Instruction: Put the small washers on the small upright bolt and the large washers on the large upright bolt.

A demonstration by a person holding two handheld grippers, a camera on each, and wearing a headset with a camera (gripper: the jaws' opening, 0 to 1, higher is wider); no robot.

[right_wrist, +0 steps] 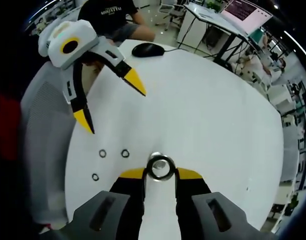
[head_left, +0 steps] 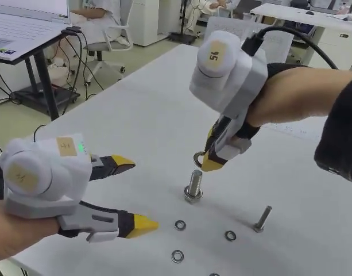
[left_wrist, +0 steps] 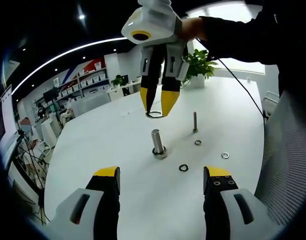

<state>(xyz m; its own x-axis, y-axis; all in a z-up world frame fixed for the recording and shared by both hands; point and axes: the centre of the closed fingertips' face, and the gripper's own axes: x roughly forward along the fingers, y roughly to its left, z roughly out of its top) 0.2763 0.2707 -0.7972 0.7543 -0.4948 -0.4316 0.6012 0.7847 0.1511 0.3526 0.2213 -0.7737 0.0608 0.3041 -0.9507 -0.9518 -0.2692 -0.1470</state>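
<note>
The large upright bolt [head_left: 193, 187] [left_wrist: 157, 144] stands on the white table [head_left: 135, 115]. Just above it my right gripper [head_left: 207, 161] [left_wrist: 157, 105] [right_wrist: 160, 174] points down, shut on a large washer [head_left: 198, 159] [left_wrist: 154, 114] [right_wrist: 160, 166]. The small bolt [head_left: 262, 218] [left_wrist: 194, 121] stands to the right. Loose washers [head_left: 180, 225] [head_left: 230, 235] [head_left: 177, 256] [right_wrist: 125, 153] [left_wrist: 183, 168] lie near the front edge. My left gripper [head_left: 132, 194] [left_wrist: 162, 172] [right_wrist: 113, 105] hovers open and empty, left of the large bolt.
A black mouse [right_wrist: 148, 49] lies at one table edge, near a person sitting there. A desk with a screen [head_left: 26, 29] and a chair stand beyond the table's far left. A potted plant [left_wrist: 200, 70] sits at a far edge.
</note>
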